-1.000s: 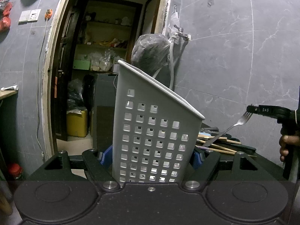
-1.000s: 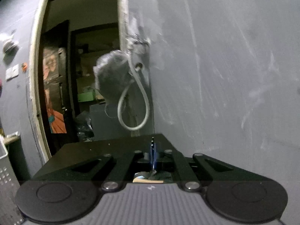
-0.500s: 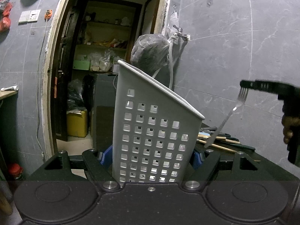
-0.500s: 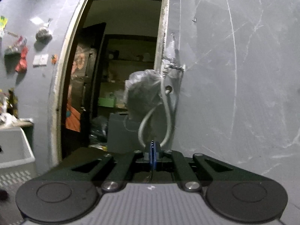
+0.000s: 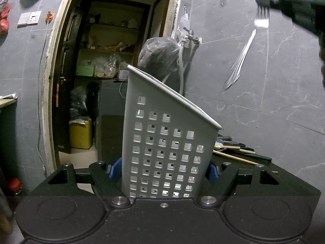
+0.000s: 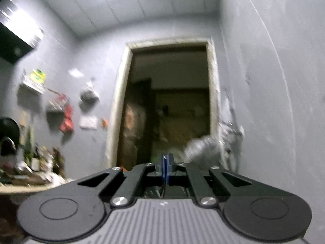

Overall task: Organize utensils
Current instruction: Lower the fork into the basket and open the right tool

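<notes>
A grey perforated utensil holder (image 5: 166,142) stands upright between the blue pads of my left gripper (image 5: 164,170), which is shut on its lower sides. High at the upper right of the left wrist view, my right gripper (image 5: 262,1) is shut on the tines of a metal fork (image 5: 241,59). The fork's handle hangs down and left, blurred, above and to the right of the holder's slanted rim. In the right wrist view my right gripper (image 6: 166,163) shows its blue pads pressed together, aimed upward at a doorway, and the fork itself is hidden there.
Chopsticks and dark-handled utensils (image 5: 239,150) lie in a pile on the black table (image 5: 288,179) right of the holder. A grey tiled wall (image 5: 274,101) rises close behind. A tap with hose (image 5: 189,38) and a bagged bundle (image 5: 158,57) hang beside the open doorway (image 5: 105,71).
My right gripper has risen from beside the utensil pile to the upper right, lifting the fork clear, and its view has tilted up toward the ceiling. The left gripper and holder have stayed still.
</notes>
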The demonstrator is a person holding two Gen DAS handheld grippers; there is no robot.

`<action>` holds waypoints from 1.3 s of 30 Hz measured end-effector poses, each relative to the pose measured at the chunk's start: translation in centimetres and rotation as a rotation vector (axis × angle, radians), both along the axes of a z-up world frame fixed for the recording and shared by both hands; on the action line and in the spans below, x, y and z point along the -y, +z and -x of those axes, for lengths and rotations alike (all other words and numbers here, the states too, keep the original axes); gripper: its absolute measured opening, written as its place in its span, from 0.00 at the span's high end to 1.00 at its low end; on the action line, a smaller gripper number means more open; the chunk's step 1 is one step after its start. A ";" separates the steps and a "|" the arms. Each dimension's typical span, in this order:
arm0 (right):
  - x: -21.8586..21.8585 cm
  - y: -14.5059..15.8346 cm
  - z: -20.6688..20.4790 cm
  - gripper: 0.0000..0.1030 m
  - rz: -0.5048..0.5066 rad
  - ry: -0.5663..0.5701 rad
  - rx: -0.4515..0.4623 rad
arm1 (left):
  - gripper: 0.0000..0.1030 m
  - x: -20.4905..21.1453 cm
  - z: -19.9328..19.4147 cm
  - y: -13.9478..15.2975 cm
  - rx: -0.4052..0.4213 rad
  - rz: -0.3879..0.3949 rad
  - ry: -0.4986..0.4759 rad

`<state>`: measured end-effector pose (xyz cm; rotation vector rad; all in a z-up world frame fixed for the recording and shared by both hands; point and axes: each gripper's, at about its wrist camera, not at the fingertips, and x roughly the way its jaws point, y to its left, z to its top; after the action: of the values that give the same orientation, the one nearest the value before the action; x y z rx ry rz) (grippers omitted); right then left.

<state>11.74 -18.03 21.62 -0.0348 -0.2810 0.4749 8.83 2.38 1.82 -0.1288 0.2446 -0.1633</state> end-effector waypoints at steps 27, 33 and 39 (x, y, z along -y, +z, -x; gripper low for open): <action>-11.6 -5.4 -0.8 0.98 0.271 0.083 0.035 | 0.24 0.1 -0.1 -0.2 0.000 -0.004 -0.003; -12.0 -7.3 -1.3 0.98 0.319 0.104 -0.047 | 0.24 0.1 -0.1 -0.1 0.001 -0.004 -0.003; -12.1 -8.5 -1.5 0.98 0.324 0.118 -0.098 | 0.24 0.1 -0.1 -0.1 0.001 -0.008 -0.003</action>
<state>13.27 -5.94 13.17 -0.3111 -0.1083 0.6342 8.92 2.24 1.68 -0.1205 0.2444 -0.1656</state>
